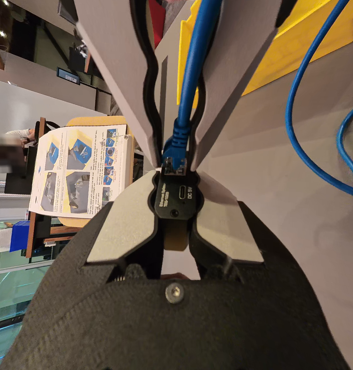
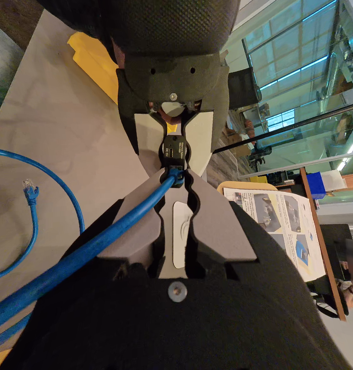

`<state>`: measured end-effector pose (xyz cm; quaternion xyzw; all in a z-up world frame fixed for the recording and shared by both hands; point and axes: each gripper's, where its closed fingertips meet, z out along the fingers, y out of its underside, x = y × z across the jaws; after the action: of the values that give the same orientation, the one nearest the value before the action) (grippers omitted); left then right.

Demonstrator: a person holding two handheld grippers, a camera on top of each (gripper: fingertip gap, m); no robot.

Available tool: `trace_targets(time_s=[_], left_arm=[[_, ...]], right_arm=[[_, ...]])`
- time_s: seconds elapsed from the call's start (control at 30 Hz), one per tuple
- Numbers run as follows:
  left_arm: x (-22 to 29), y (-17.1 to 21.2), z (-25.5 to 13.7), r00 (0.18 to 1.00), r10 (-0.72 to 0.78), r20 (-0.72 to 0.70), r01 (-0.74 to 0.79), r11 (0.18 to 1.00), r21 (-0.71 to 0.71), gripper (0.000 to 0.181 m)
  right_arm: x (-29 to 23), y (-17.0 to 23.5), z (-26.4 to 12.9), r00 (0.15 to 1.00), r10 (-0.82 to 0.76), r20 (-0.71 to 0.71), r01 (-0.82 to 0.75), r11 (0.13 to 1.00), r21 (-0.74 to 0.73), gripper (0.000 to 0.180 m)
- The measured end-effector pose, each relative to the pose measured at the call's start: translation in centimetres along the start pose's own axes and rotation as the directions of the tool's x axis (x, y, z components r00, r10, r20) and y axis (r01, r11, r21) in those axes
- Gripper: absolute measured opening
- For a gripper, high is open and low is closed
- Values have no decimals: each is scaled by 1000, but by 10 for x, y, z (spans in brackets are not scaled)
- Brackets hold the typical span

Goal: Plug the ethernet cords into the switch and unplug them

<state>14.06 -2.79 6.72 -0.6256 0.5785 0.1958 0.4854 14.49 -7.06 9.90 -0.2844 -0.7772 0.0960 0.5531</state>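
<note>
My left gripper [image 1: 176, 180] is shut on the small black switch [image 1: 175, 202], gripping its two sides. My right gripper [image 1: 175, 160] faces it tip to tip and is shut on the plug [image 1: 175, 152] of a blue ethernet cord [image 1: 193, 60]. The plug's clear tip sits at the switch's port; I cannot tell how deep it is. In the right wrist view my right gripper [image 2: 176, 174] holds the blue plug [image 2: 174, 174] against the switch [image 2: 173, 150], which the left gripper [image 2: 174, 160] holds. The cord [image 2: 111, 230] trails back to the lower left.
A loose blue cord [image 2: 32, 210] with a clear plug lies on the grey table [image 2: 61, 130]; more blue cord [image 1: 291, 100] loops at the right. A yellow bin [image 1: 291, 40] stands behind. An instruction sheet [image 1: 77, 170] stands past the table edge. Left tips to right tips: about 5 centimetres.
</note>
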Motion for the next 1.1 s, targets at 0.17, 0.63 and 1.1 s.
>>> trace_targets(time_s=[0.17,0.63,1.1], left_arm=[[0,3,3,1000,-4,8,4,1000,-10,30],[1,-2,3,1000,16,7,-16,1000,-8,30],[7,-1,13,999,35,2,-35,999,-22,29]], right_arm=[[1,2,0,1000,5,-9,-5,1000,-12,14],[-2,7,-1,999,37,17,-37,999,-37,14],[-9,22,1,990,65,124,-53,994,-100,10]])
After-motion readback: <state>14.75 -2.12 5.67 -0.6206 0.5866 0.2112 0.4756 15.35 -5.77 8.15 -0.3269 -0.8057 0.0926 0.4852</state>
